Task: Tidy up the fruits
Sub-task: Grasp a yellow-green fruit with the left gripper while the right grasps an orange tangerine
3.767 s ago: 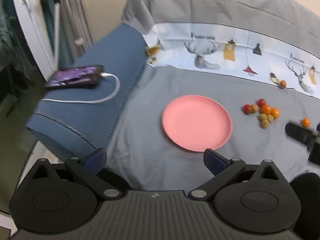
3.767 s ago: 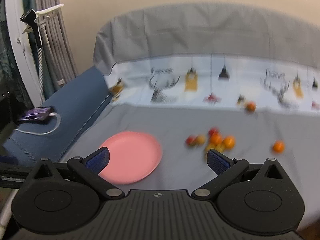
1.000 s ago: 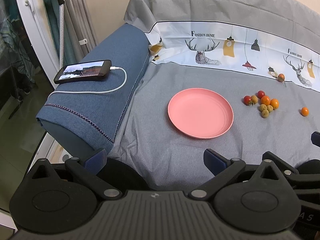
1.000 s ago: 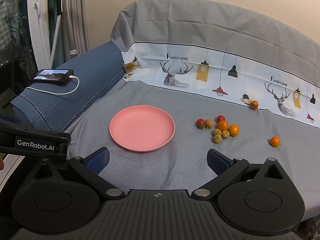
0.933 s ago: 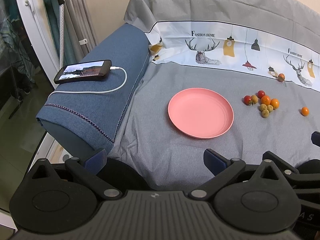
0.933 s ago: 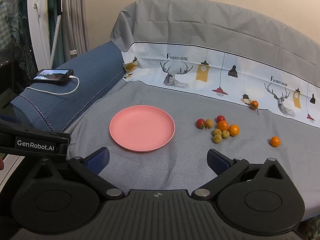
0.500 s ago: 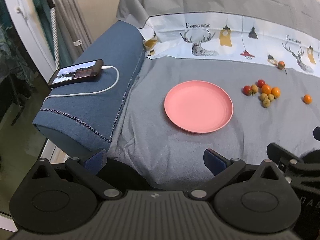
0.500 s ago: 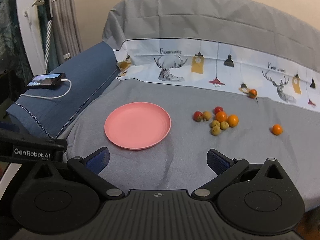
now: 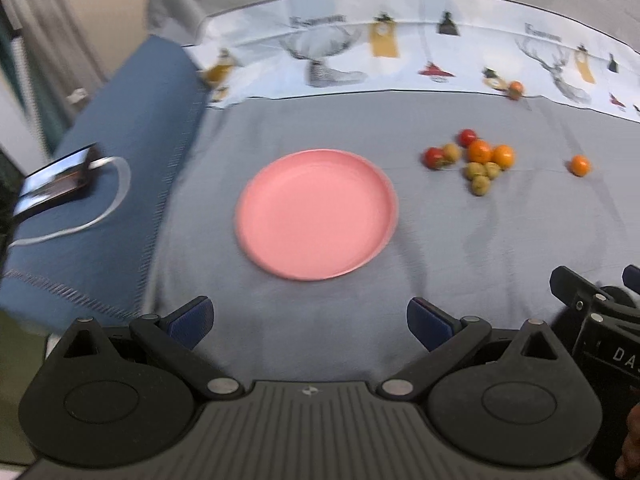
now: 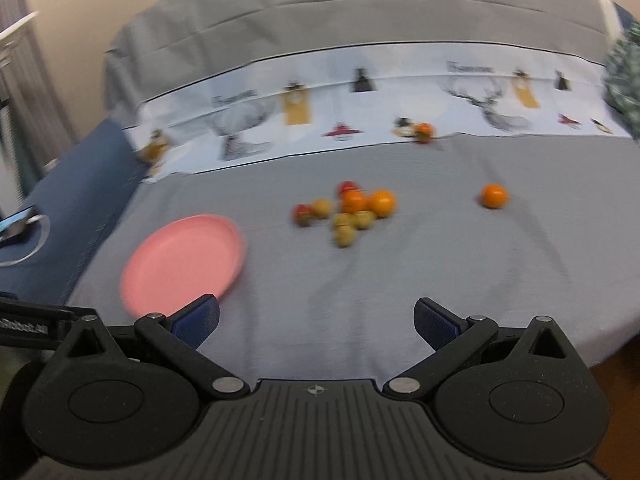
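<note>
Nearest, left gripper (image 9: 310,316) and right gripper (image 10: 316,318) both hung spread wide with nothing between the jaws, low over the grey sheet (image 9: 480,248). Just ahead of the left gripper lay the bare pink plate (image 9: 316,214); in the right view it sat at the left. Beyond and to its right sat a tight fruit cluster (image 10: 348,210): red, orange and yellow-green pieces touching. One orange fruit (image 10: 494,196) lay apart to the right; another (image 10: 423,131) far back at the printed band. Phone (image 9: 54,180) with white cable lay on the blue cushion at left
</note>
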`<act>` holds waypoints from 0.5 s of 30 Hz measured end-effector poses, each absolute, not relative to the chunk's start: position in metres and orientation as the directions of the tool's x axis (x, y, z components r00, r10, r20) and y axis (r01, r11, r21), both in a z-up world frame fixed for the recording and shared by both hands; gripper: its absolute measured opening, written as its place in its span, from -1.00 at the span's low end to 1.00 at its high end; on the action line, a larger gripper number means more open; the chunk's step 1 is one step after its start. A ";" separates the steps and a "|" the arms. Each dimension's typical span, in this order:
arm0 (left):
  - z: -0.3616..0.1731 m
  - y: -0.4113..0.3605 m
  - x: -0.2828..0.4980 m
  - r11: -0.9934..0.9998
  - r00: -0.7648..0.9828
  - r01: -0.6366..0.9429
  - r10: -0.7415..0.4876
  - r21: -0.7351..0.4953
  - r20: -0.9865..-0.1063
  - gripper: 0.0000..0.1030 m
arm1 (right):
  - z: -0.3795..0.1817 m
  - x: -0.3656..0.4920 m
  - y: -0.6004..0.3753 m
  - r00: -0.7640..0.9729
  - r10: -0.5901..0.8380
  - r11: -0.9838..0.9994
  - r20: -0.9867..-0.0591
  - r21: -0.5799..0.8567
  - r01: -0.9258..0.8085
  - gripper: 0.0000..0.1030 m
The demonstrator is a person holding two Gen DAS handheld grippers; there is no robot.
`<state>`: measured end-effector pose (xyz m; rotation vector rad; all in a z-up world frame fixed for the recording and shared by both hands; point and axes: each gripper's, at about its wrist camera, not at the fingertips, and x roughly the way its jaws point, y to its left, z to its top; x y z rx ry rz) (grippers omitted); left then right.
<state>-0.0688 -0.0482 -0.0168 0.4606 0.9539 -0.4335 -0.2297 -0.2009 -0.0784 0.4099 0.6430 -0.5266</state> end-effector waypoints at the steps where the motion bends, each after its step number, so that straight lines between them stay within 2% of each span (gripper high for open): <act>1: -0.020 -0.061 -0.066 0.815 0.490 0.555 -0.157 0.168 -0.857 1.00 | -0.081 -0.232 -0.211 0.668 -0.348 0.778 -0.658 0.194 0.597 0.99; 7: -0.049 -0.139 -0.043 0.778 0.403 0.621 -0.210 0.098 -0.891 1.00 | -0.103 -0.234 -0.285 0.585 -0.463 0.694 -0.666 0.137 0.706 0.99; 15: -0.111 -0.238 -0.017 0.712 0.417 0.680 -0.177 0.176 -0.892 1.00 | -0.152 -0.195 -0.400 0.479 -0.491 0.613 -0.728 0.103 0.784 0.99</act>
